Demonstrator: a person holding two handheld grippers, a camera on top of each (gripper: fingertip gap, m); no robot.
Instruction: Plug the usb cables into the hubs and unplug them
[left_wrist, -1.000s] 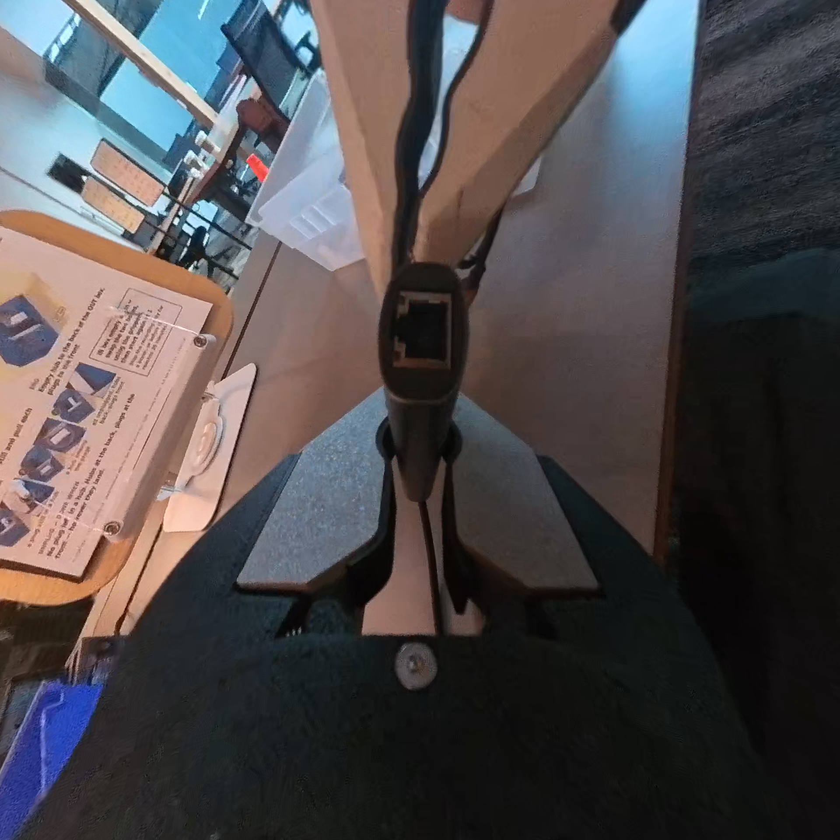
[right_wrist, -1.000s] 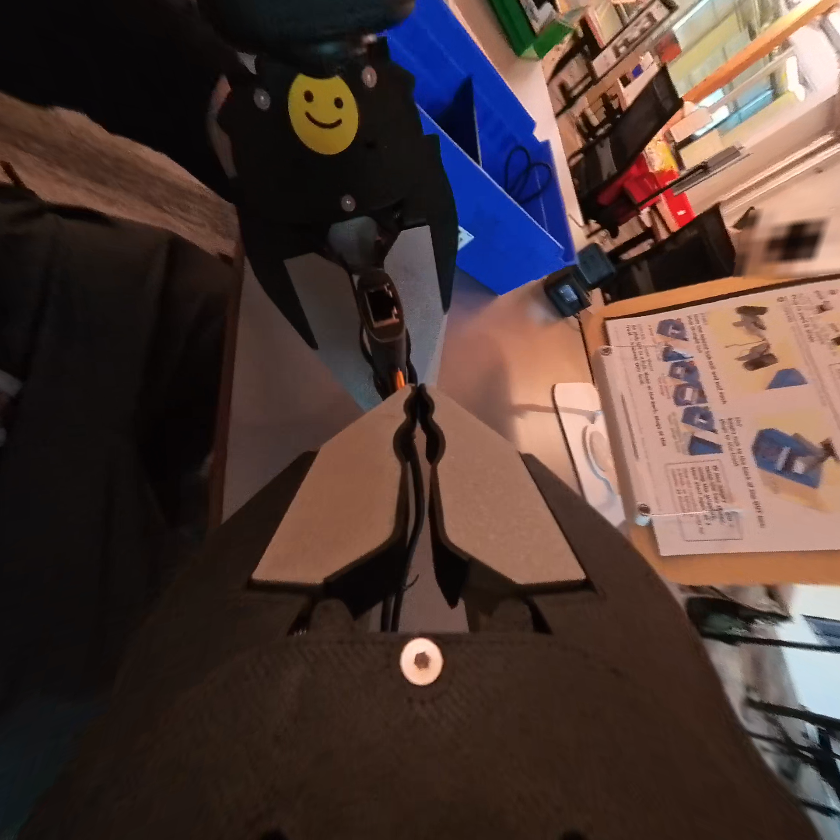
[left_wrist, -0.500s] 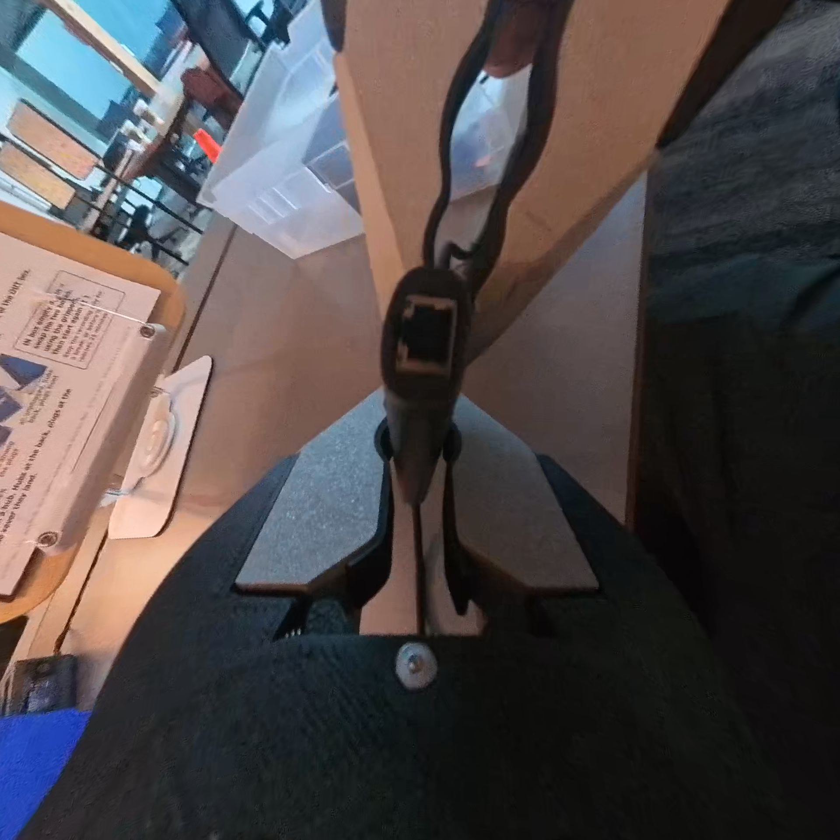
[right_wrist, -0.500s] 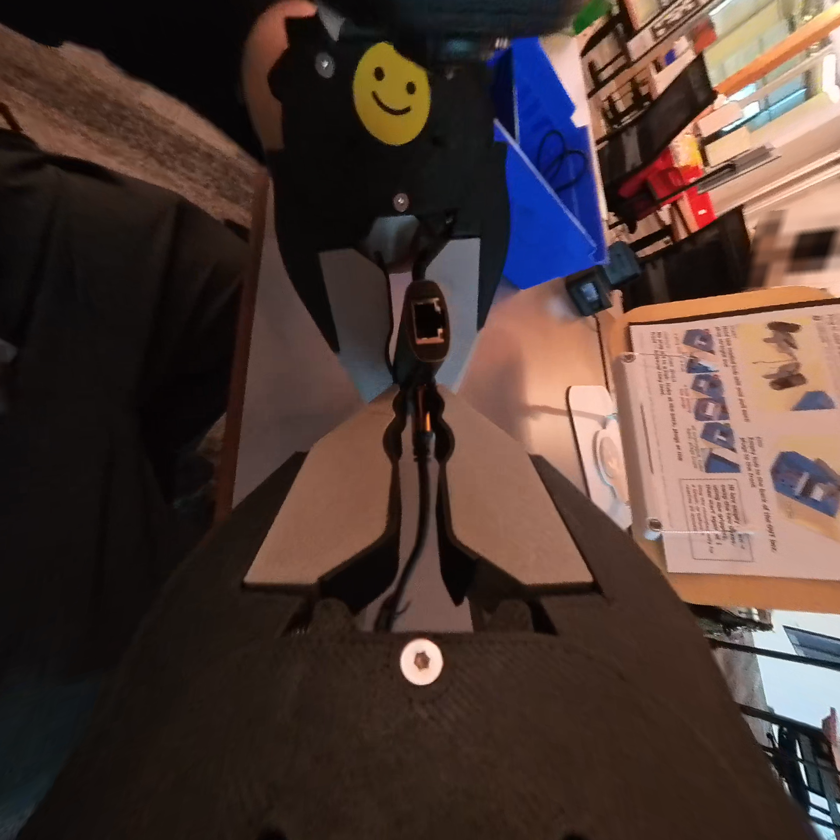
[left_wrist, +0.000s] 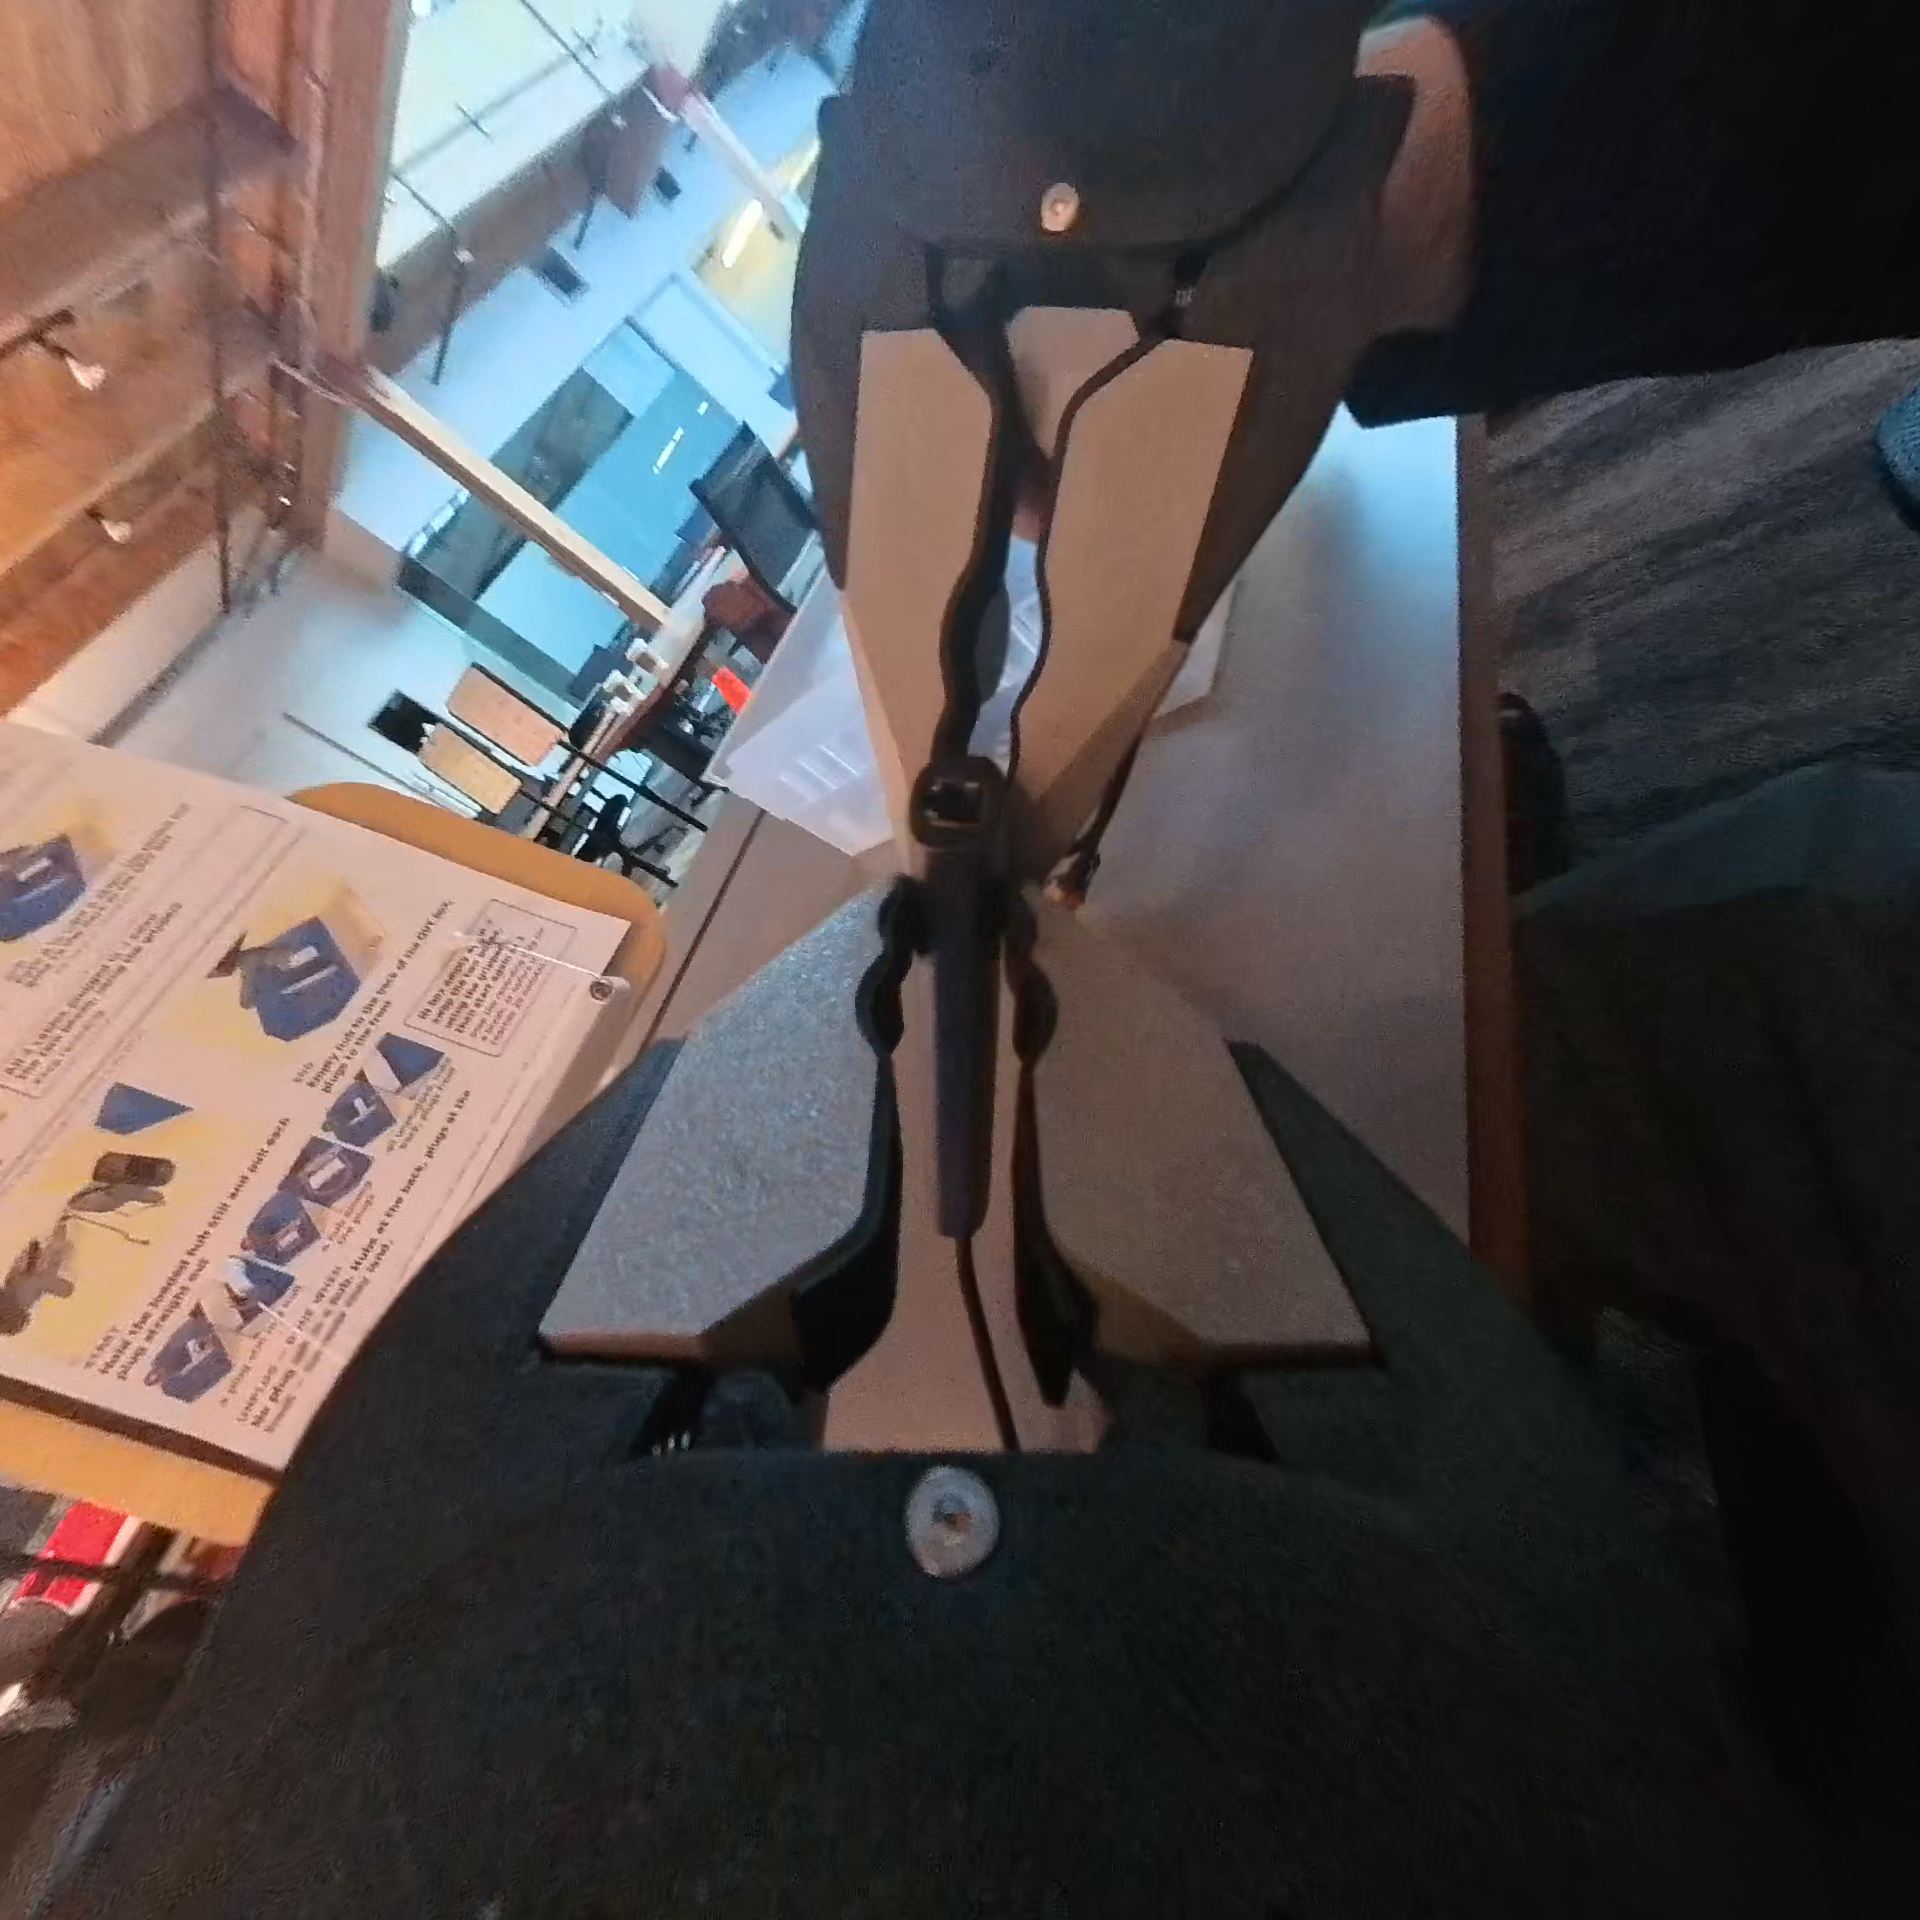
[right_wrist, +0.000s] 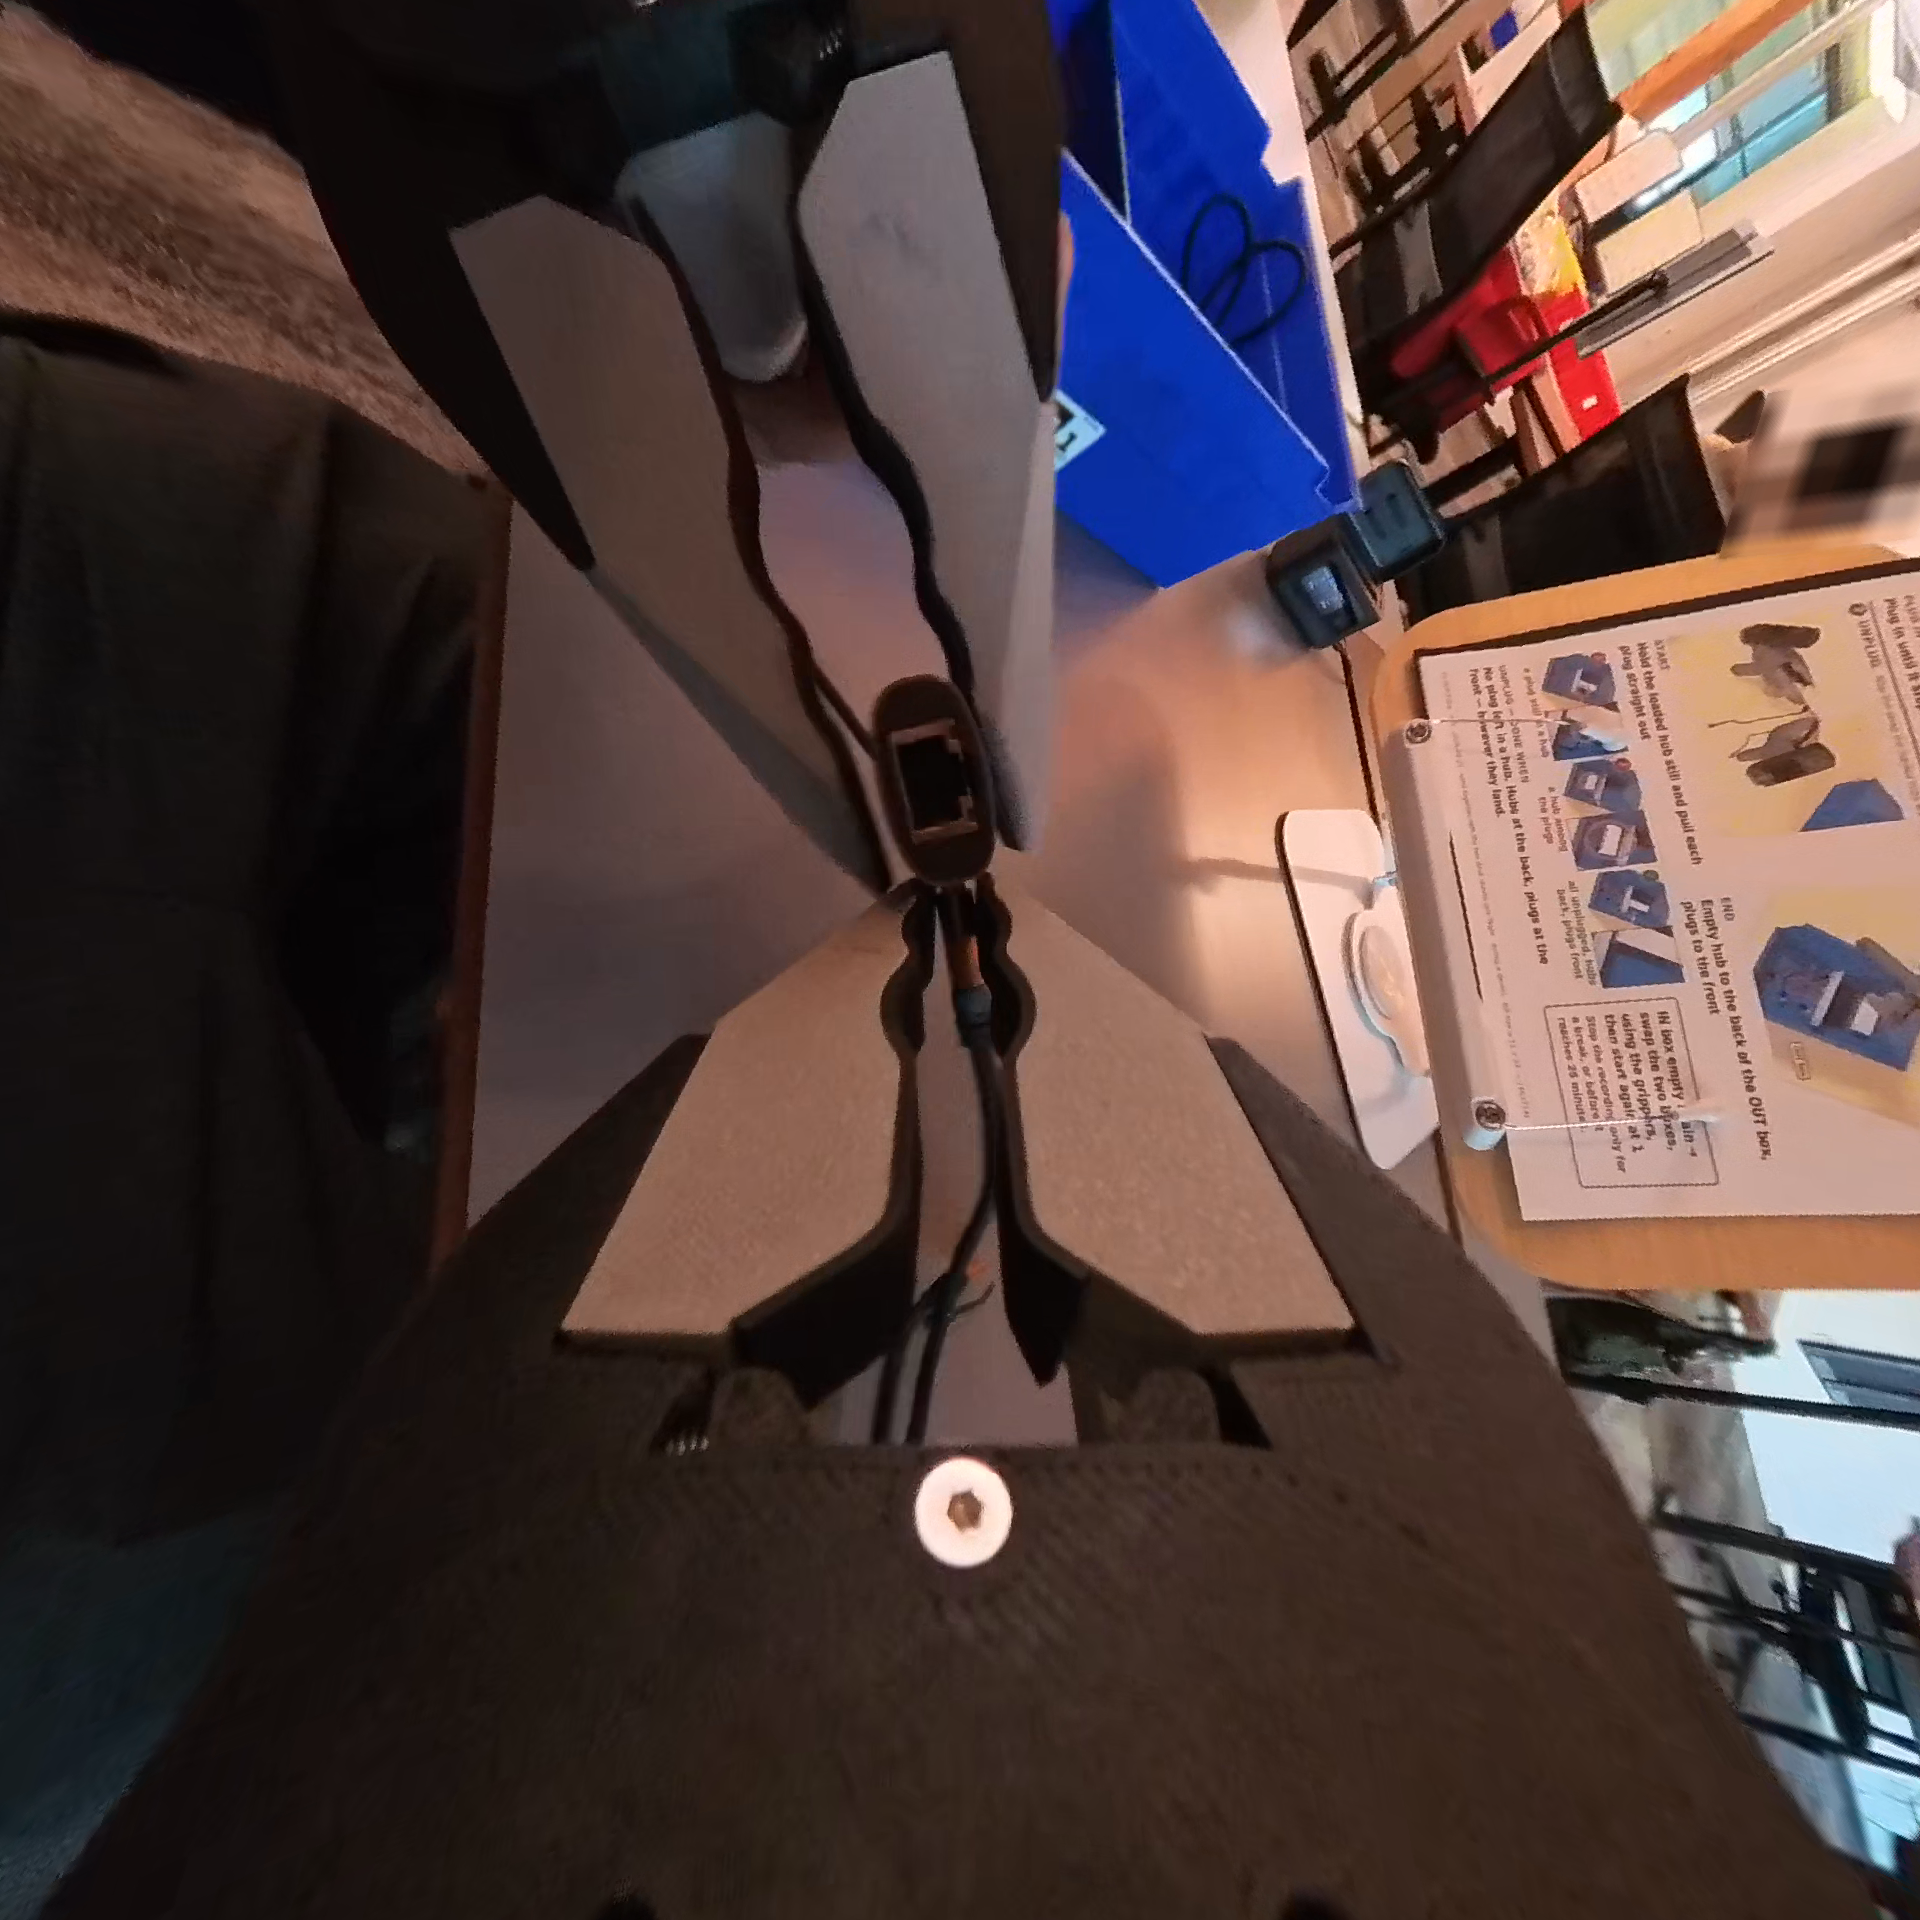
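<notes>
My left gripper (left_wrist: 958, 906) is shut on a slim dark hub (left_wrist: 954, 1060) that lies lengthwise between its fingers. A thin cable trails from the hub's rear. The hub's end with a square port (right_wrist: 935, 792) faces the right wrist view. My right gripper (right_wrist: 956, 914) points straight at the left one, tip to tip. It is shut on a black usb cable (right_wrist: 982, 1101) whose plug (right_wrist: 961, 961) meets the hub's end. I cannot tell whether the plug is seated. In the left wrist view another thin cable end (left_wrist: 1075, 878) hangs beside the right gripper's fingers.
Both grippers are held over a pale table (left_wrist: 1299, 852) next to a person's dark clothing (left_wrist: 1714, 1195). An instruction sheet on a wooden board (right_wrist: 1662, 904), a white pad (right_wrist: 1335, 997), a blue bin (right_wrist: 1174, 395), a black adapter (right_wrist: 1335, 592) and a clear bin (left_wrist: 805, 748) stand farther off. Left and right tips are no more than a few centimetres apart.
The two grippers have closed the gap and now meet tip to tip. The hub's port end looms larger in the right view. In the left view the hub now lies along the fingers.
</notes>
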